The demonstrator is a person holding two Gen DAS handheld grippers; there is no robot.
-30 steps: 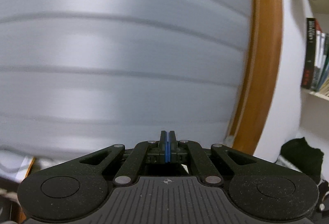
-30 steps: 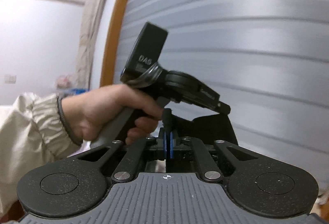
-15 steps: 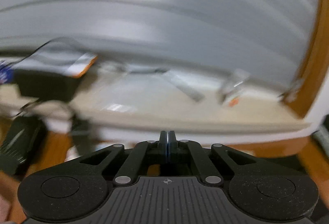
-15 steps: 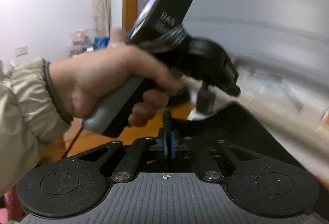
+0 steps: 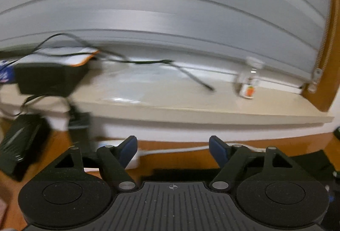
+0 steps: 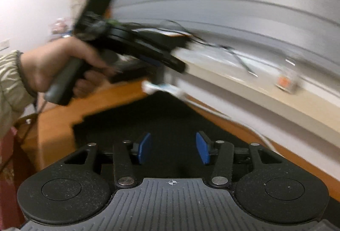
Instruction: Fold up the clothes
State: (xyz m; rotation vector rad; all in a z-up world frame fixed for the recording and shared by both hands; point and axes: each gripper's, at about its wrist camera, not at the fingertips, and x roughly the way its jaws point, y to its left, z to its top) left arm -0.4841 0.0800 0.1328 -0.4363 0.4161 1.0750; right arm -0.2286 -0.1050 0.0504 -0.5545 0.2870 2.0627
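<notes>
The flat black garment [image 6: 161, 124] lies spread on the orange-brown wooden table [image 6: 57, 122], matte and smooth, directly under the right gripper [image 6: 173, 148], whose blue rubber pads are opening with nothing between them. The left gripper [image 5: 173, 151] is opening too, wider, empty above the table's far edge. Only the left view shows the small clear bottle with an orange label [image 5: 248, 82] sharply, upright on the glossy cream sill [image 5: 170, 95] below ribbed grey blinds [image 5: 170, 8]. Only the right view shows the left hand [image 6: 61, 65] (beige ribbed cuff) on its grey handle
</notes>
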